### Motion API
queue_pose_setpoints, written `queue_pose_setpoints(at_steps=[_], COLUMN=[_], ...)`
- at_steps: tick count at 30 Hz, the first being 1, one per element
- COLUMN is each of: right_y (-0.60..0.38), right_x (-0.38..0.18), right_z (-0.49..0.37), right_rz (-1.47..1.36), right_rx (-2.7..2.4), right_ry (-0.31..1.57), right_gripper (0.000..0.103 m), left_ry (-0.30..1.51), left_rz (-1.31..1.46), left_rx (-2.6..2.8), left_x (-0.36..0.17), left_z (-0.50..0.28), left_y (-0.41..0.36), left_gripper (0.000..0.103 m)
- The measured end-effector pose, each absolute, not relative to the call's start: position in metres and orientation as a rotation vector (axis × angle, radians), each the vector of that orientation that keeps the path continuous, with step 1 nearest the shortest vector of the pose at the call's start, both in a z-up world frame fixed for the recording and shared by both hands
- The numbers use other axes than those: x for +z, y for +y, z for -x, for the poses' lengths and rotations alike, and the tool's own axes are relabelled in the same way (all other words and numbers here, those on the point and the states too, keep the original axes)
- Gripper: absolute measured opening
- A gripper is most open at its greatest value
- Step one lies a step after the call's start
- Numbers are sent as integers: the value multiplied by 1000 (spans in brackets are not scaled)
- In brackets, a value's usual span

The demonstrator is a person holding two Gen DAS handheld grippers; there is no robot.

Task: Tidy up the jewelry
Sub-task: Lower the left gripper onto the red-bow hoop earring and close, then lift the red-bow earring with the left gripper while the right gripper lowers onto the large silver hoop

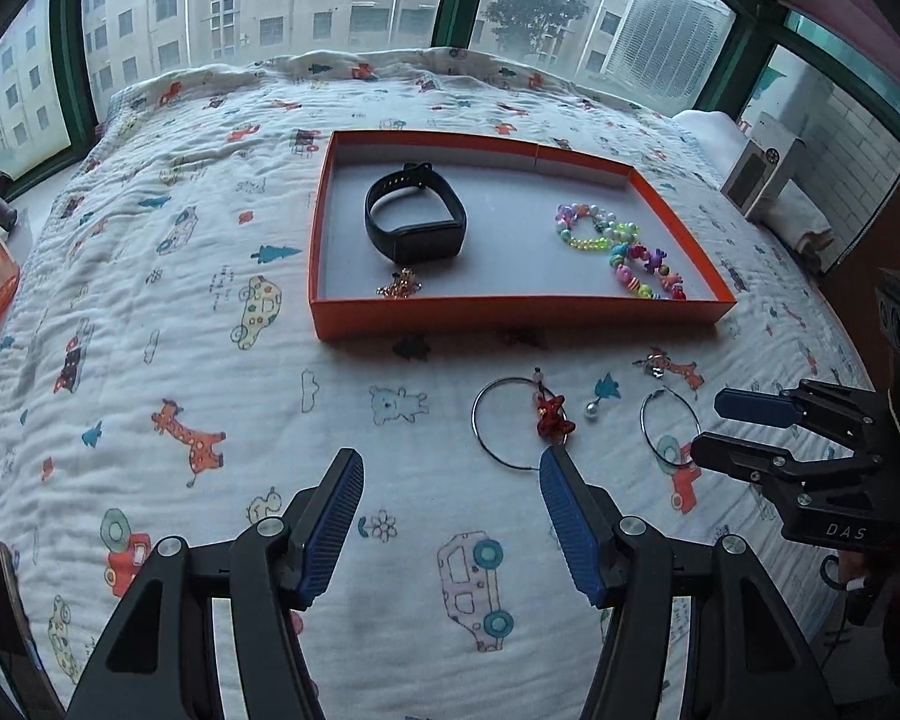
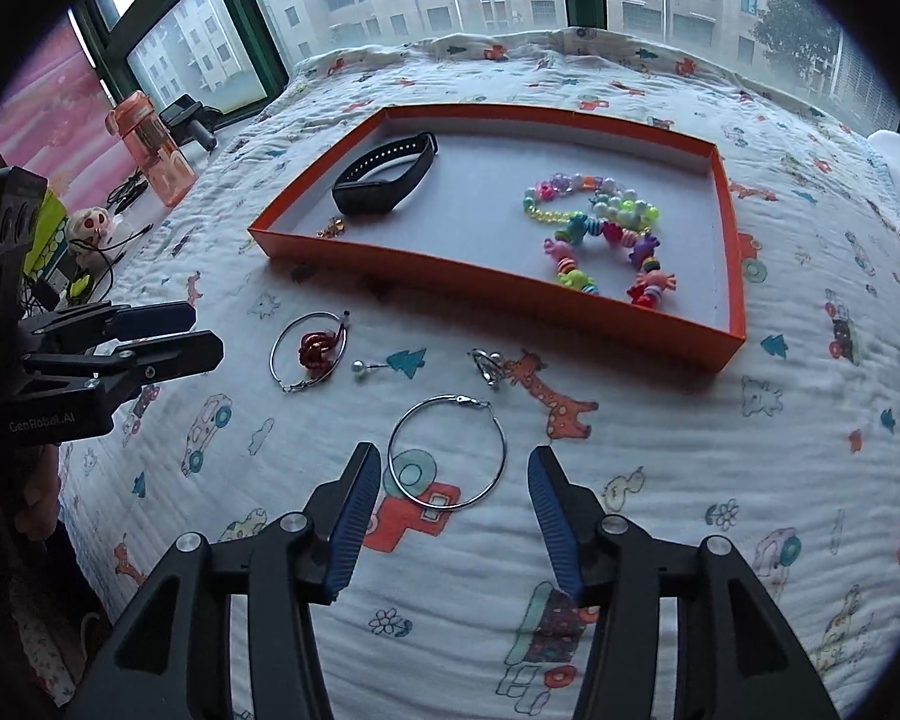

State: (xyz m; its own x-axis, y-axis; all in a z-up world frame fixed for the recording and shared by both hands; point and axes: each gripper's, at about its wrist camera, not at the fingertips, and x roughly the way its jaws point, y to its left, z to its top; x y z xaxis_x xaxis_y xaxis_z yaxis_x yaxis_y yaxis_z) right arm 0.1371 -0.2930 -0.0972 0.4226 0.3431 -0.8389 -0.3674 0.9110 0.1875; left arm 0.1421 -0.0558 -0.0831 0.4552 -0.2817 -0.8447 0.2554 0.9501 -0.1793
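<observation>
Right wrist view: right gripper fingers apart, empty, over thin silver hoop earring on printed quilted bed; left gripper fingers apart, empty.

Flat, overcast daylight came through the windows behind the bed, leaving the quilt evenly lit with only faint, soft shadows. Both fisheye views bowed straight lines and darkened to black at the corners; the centre stayed sharp, without glare.

Open quilt before orange tray
</observation>
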Motion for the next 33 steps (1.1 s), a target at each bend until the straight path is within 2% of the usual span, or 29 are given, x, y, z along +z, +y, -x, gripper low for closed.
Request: queue_pose_setpoints(at_steps=[9,12,17,25,29,33], right_y=[-285,-285,-284,-282,-281,-280], right_x=[-106,-107,-107,-108,-108,-108], right_z=[-133,-134,-133,-132,-131,-132], right_rz=[66,65,73,99,107,116], right_rx=[444,446,457,467,464,460], right_ry=[1035,1028,1016,1000,992,989], right_gripper=[57,57,57,57,57,57], left_ry=[1006,993,1008,1029,1021,1011], left_rz=[-26,-62,-96,-95,-97,-86], left_rx=[-433,-461,-514,-533,-538,-535], left_x=[-82,-84,-95,-110,-112,-112], left_z=[-146,-151,-161,-173,-174,-173], left_y=[-82,-95,-111,-118,-118,-116], left_gripper=[65,56,35,27,20,19])
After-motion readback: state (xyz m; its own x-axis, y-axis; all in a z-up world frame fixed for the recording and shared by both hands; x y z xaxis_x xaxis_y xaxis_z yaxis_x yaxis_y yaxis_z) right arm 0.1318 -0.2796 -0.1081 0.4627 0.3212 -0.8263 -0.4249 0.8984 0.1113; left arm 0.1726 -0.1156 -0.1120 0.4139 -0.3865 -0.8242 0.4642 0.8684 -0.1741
